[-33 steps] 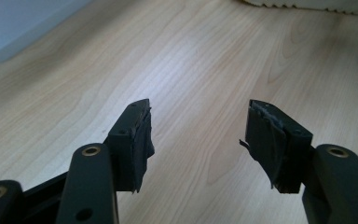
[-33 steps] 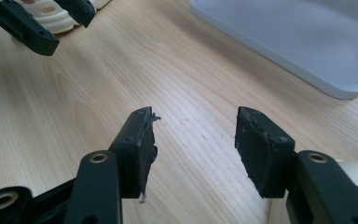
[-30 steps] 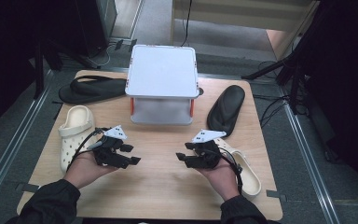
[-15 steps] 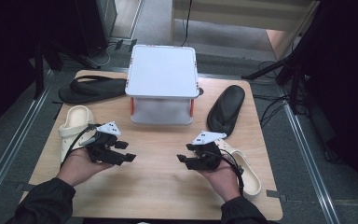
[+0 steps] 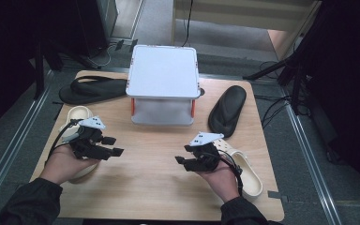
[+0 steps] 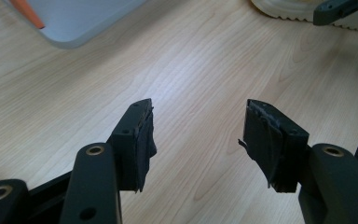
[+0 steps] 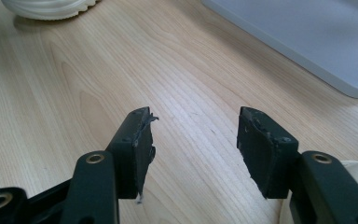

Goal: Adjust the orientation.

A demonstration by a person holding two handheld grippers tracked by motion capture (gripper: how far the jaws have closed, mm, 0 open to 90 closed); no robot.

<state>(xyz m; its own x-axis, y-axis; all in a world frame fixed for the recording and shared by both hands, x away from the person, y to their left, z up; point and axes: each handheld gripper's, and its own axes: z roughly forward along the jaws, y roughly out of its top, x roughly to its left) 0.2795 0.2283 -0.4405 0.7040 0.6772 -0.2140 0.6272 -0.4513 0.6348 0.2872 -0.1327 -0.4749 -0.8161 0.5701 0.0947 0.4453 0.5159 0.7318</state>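
Plainly, both tools hang over bare wood with their jaws spread and nothing between them: the left gripper [image 5: 115, 146] sits just beside the cream clog [image 5: 77, 116] at the left edge of the wooden table [image 5: 154, 187], while the right gripper [image 5: 182, 162] hovers beside a second cream clog [image 5: 246, 173] at the right. Between and beyond them stands a white lidded box [image 5: 163, 77], flanked by a black flip-flop [image 5: 91, 90] on the left and a black slipper [image 5: 228, 108] on the right.
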